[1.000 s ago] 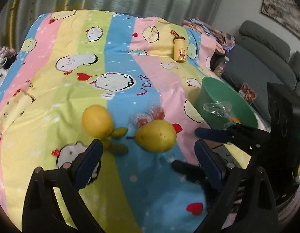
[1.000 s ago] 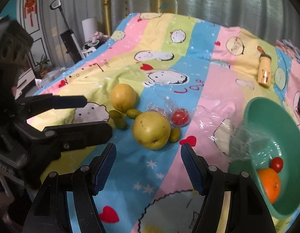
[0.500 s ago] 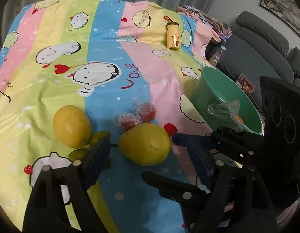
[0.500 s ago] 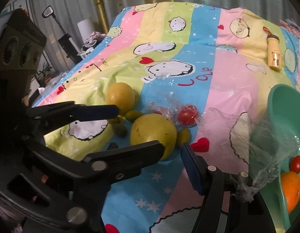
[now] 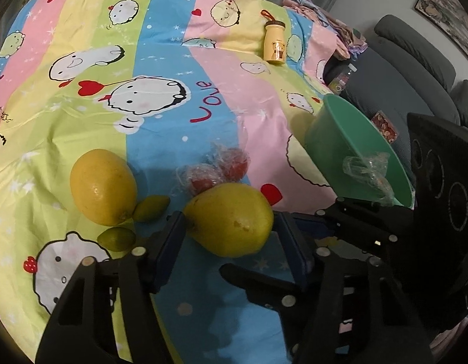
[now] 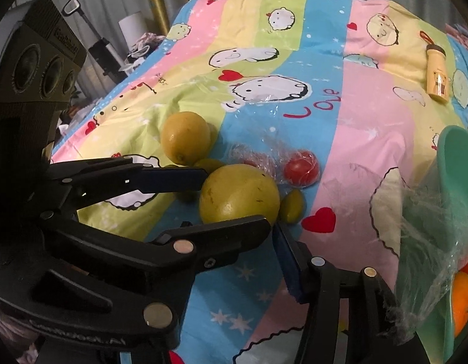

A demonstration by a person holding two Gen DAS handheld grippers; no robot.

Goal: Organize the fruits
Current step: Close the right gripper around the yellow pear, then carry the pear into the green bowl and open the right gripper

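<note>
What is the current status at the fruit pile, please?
Left gripper closing around big pear. Right gripper closing beside it, nothing held. Green bowl clear; wrapped tomatoes behind the pear.

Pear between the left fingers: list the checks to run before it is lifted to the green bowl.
1. Pear between the left fingers: ok; they are closing around it.
2. Pads pressing firmly: cannot tell.
3. Right fingers clear of the left ones: not ok; they crowd in beside the pear, closing, with nothing visibly between them.
4. Small green fruit clear of the pear: not ok; it lies against it.
5. Green bowl mouth open: not ok; plastic wrap hangs over its rim.
</note>
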